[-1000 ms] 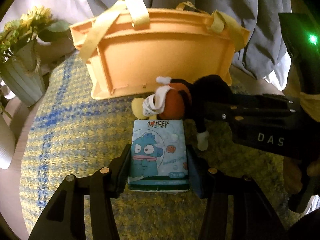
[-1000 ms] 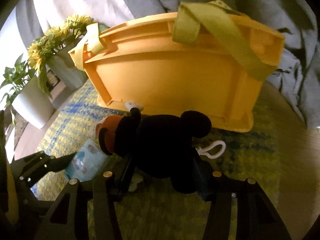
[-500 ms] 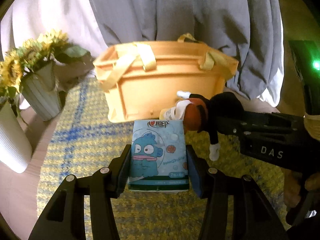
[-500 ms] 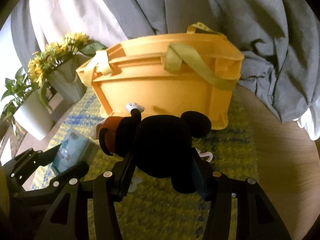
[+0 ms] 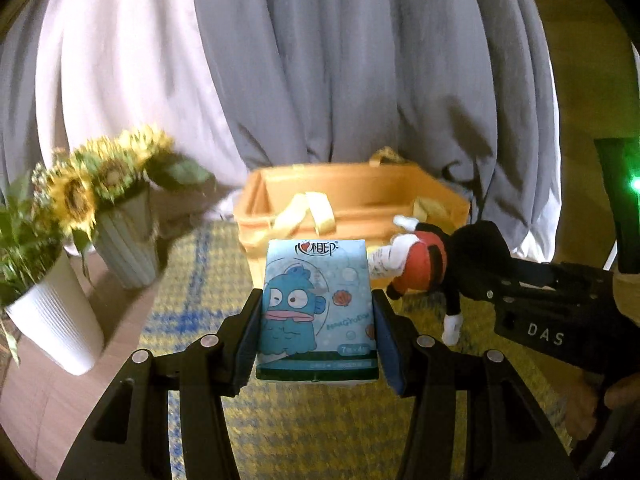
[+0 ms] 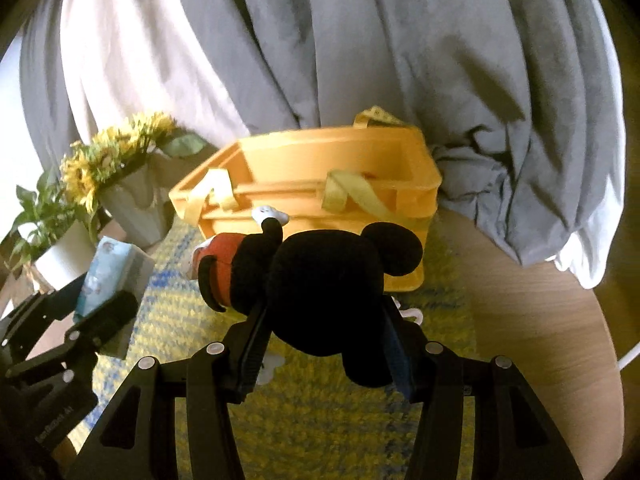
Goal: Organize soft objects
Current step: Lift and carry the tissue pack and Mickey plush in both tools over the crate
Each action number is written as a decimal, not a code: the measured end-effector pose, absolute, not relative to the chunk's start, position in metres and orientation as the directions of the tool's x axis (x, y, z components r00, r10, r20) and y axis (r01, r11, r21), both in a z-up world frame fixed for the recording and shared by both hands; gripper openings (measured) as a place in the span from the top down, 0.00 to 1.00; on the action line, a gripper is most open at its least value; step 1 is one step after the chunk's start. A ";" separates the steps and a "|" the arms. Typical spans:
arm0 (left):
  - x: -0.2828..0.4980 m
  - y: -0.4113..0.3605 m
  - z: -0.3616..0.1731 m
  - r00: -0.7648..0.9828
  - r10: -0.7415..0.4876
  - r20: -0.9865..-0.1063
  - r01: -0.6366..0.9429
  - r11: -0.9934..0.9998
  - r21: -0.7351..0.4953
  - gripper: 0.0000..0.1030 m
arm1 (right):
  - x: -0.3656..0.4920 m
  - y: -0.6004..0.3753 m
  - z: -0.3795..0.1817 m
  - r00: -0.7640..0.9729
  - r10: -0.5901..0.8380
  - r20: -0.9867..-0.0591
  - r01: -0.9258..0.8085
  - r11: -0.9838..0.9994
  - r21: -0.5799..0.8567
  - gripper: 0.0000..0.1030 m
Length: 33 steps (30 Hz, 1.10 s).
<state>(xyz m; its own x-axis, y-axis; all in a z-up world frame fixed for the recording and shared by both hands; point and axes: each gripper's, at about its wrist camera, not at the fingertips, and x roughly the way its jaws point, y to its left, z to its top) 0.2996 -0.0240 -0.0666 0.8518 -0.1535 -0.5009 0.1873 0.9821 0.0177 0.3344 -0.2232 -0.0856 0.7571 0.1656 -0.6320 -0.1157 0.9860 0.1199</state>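
Nearest each lens: two grippers, both loaded, held above a yellow-and-blue rug (image 5: 192,300).
Left gripper (image 5: 318,334): jaws clamped on the sides of a tissue pack (image 5: 318,308); pack upright, blue cartoon fish facing the lens.
Right gripper (image 6: 326,336): jaws pinched on a black plush (image 6: 320,280); red shorts and one white glove point left, round ear to the right.
Spacing: plush hangs just right of the pack, apart from it.
Beyond: orange basket (image 6: 420,172), open top, yellow straps draped over its rim, standing on the rug.
Left of basket: sunflowers (image 5: 104,176) in a ribbed vase; white pot (image 5: 56,320) nearer.
Farthest: grey and white curtains (image 5: 340,60).
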 end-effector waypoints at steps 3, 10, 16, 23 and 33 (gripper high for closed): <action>0.297 -0.022 -0.053 0.871 -0.164 -0.463 0.190 0.982 0.010 0.51 | 0.329 -0.224 -0.073 0.783 0.144 -0.605 -0.106 0.989 0.099 0.48; 0.296 -0.019 -0.022 0.908 -0.194 -0.370 0.206 0.978 -0.007 0.51 | 0.321 -0.226 -0.038 0.839 0.125 -0.530 -0.088 0.992 0.094 0.48; 0.294 -0.021 -0.003 0.931 -0.210 -0.299 0.223 0.975 0.009 0.51 | 0.315 -0.230 -0.011 0.880 0.103 -0.463 -0.066 0.993 0.095 0.48; 0.298 -0.023 0.012 0.943 -0.218 -0.251 0.229 0.973 0.014 0.51 | 0.312 -0.232 0.007 0.912 0.085 -0.402 -0.053 0.994 0.092 0.48; 0.318 -0.021 0.023 0.957 -0.212 -0.196 0.222 0.975 0.028 0.51 | 0.319 -0.228 0.023 0.939 0.078 -0.336 -0.055 0.995 0.078 0.47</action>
<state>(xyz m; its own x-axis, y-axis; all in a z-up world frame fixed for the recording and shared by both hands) 0.3183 -0.0212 0.0228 0.9574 -0.2122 -0.1960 0.2218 0.9747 0.0282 0.3194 -0.2283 0.0232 0.9386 0.0784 -0.3360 -0.0553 0.9954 0.0776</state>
